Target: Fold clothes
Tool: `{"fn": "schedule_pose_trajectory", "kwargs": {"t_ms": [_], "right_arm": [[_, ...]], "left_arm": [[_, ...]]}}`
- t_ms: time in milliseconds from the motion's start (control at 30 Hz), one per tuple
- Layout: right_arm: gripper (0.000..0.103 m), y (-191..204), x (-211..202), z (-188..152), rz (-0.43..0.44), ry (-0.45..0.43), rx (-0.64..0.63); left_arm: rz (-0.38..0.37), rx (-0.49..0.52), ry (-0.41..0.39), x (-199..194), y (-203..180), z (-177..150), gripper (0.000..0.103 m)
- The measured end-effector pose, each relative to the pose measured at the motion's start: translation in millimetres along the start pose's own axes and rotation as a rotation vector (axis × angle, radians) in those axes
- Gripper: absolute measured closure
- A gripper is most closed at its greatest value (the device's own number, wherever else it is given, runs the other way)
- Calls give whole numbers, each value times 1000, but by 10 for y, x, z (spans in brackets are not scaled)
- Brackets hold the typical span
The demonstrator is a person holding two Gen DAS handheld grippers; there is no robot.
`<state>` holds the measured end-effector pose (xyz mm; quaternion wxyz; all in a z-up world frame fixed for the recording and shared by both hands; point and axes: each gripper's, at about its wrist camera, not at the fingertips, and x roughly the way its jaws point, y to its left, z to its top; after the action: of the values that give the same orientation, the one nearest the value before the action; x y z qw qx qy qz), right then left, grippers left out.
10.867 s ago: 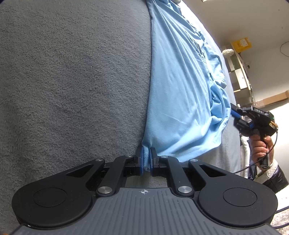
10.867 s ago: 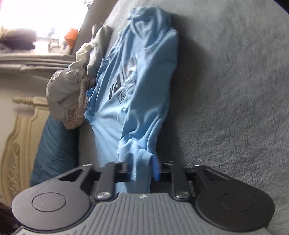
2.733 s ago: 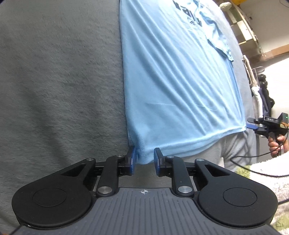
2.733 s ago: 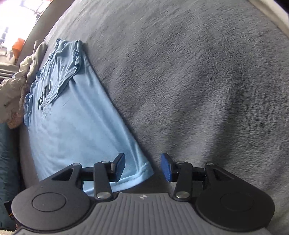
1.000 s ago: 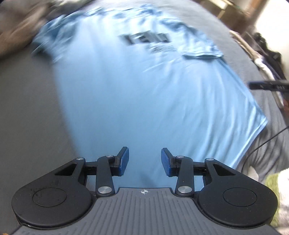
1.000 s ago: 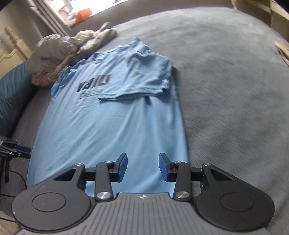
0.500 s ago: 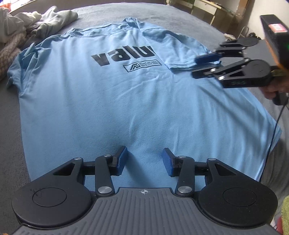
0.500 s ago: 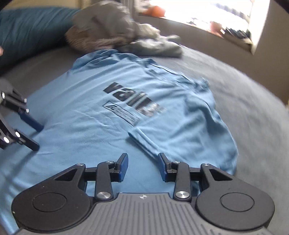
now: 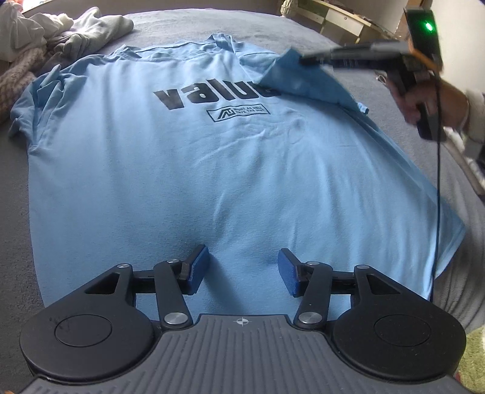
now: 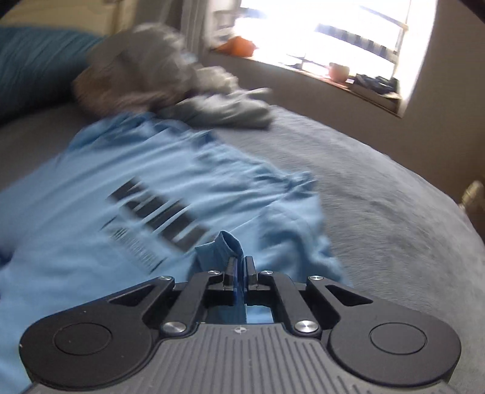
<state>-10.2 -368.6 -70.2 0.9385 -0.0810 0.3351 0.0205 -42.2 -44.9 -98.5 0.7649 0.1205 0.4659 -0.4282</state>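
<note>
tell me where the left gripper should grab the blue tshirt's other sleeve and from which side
Judging by how it lies, take the left sleeve at its outer hem, coming in from the shirt's left edge. The blue T-shirt lies flat, print up, and that sleeve is bunched on the grey blanket, so its raised folds give a pinchable edge. The left gripper is open; the right gripper holds the other sleeve.

A bed under a grey fleece blanket (image 9: 18, 194) carries a light blue T-shirt (image 9: 188, 169) spread flat, print up; a heap of grey clothes (image 9: 60, 27) lies beyond its collar.
</note>
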Motion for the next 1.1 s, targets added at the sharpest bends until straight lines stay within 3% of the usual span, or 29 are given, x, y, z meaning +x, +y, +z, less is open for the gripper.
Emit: {"fn": "schedule_pose_trajectory", "kwargs": {"t_ms": [300, 500, 667, 800, 900, 1000, 1100], "right_arm": [[100, -1369, 196, 448, -159, -102, 425], [100, -2065, 362, 303, -247, -104, 620], [100, -2442, 574, 109, -351, -84, 704], [98, -2654, 685, -108, -388, -24, 803], [97, -2748, 519, -292, -290, -32, 950], [95, -2784, 211, -494, -62, -68, 1118], [87, -2608, 20, -658, 154, 11, 1211]], "left_arm": [[-8, -15, 2, 0, 16, -9, 52], [-5, -22, 11, 5, 12, -5, 52], [6, -8, 16, 8, -18, -5, 52], [11, -7, 22, 9, -28, 0, 52], [8, -17, 25, 14, -23, 8, 52], [2, -23, 24, 25, -17, 9, 50], [-1, -14, 21, 30, -24, 6, 49]]}}
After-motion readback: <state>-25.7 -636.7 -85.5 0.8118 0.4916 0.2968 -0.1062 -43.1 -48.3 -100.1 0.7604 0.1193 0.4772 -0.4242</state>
